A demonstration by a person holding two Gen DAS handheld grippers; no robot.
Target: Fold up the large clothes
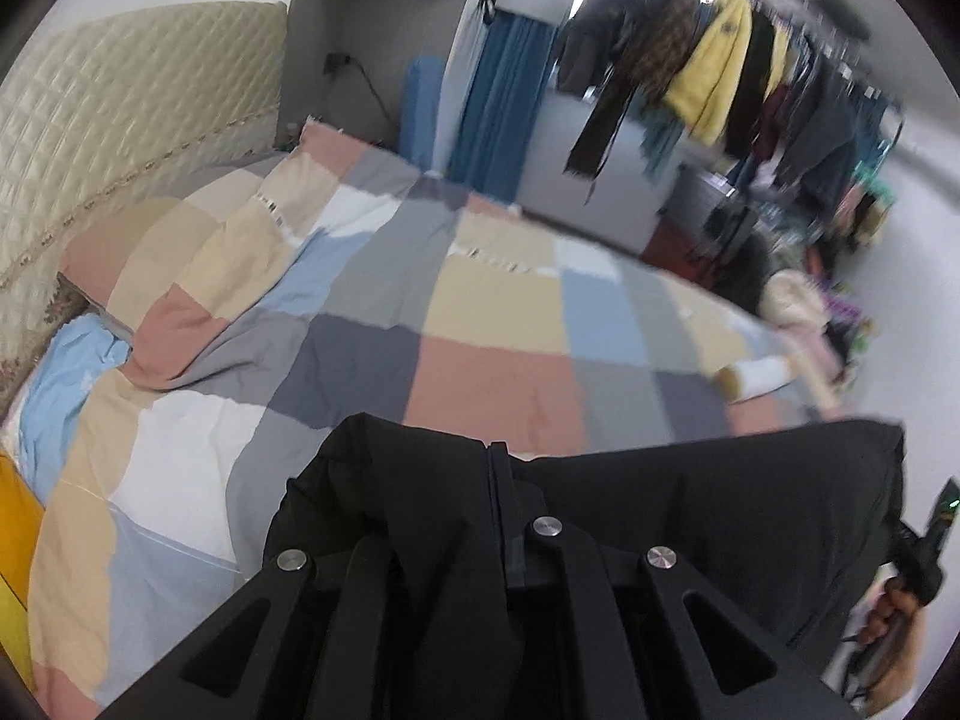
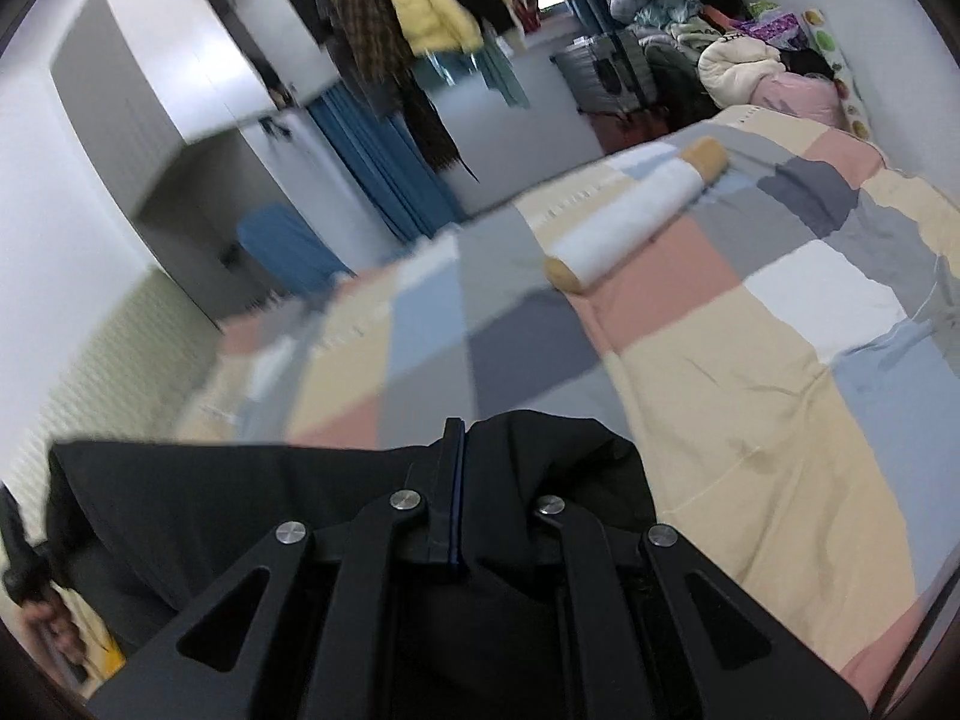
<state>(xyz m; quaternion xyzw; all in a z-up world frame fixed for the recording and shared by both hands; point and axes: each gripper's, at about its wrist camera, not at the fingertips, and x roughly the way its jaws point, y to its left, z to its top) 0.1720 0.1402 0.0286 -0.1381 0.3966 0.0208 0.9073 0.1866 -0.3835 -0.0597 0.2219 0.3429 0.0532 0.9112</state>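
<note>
A large black garment [image 1: 690, 516] hangs stretched between my two grippers above the bed. My left gripper [image 1: 497, 468] is shut on one upper edge of it, with cloth bunched over the fingers. My right gripper [image 2: 454, 450] is shut on the other upper edge of the same black garment [image 2: 240, 498]. The right gripper's handle and the hand on it show at the right edge of the left wrist view [image 1: 918, 564]. The garment's lower part is hidden below both views.
The bed has a patchwork quilt [image 1: 492, 360] in pink, beige, grey and blue. A white-and-tan bolster [image 2: 642, 222] lies on it. A cream quilted headboard [image 1: 120, 120] stands at the left. A rack of hanging clothes [image 2: 420, 12] and clothing piles [image 2: 750, 60] stand beyond the bed.
</note>
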